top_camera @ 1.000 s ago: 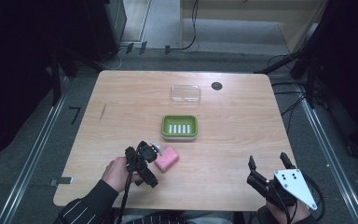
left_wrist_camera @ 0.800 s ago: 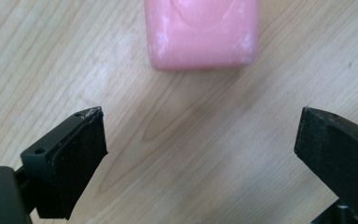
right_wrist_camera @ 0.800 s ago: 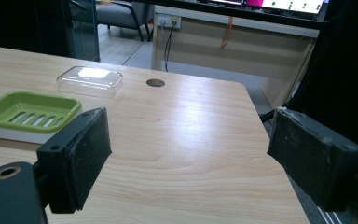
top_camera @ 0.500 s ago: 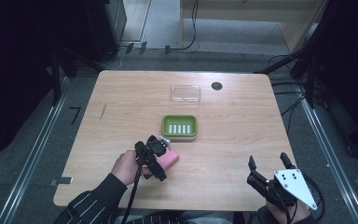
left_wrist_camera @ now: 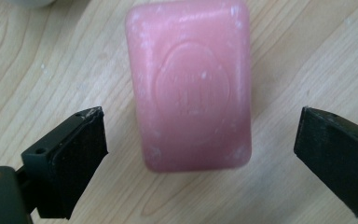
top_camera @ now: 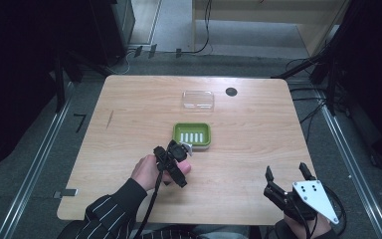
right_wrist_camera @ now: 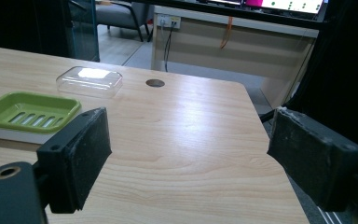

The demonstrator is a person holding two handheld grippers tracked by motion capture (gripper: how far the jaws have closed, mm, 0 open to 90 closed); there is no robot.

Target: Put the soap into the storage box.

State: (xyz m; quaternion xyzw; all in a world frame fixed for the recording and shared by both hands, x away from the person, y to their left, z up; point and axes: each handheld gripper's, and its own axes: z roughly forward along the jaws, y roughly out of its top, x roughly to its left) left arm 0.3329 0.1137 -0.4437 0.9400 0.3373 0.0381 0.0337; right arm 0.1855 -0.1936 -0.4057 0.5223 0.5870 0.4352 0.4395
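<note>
Straddling the pink soap bar (left_wrist_camera: pixel 189 84), the left gripper (left_wrist_camera: pixel 200 154) has its jaws spread wide, one on each long side, neither touching it yet. The bar lies flat on the wooden table (top_camera: pixel 129 124), just in front of the green soap dish (top_camera: pixel 192 134). Closing off-centre could make the smooth bar (probably slick) squirt out or twist. It is rounded, embossed with an oval stamp, and flecked white. The right gripper (right_wrist_camera: pixel 189 158) idles open near the table's front edge.

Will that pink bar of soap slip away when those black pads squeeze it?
Probably stiff: the pink soap lies flat and keeps crisp moulded edges. Its dry, chalky-looking surface should grip reasonably, though rounded corners might let it twist between the left hand-held gripper pads.
</note>
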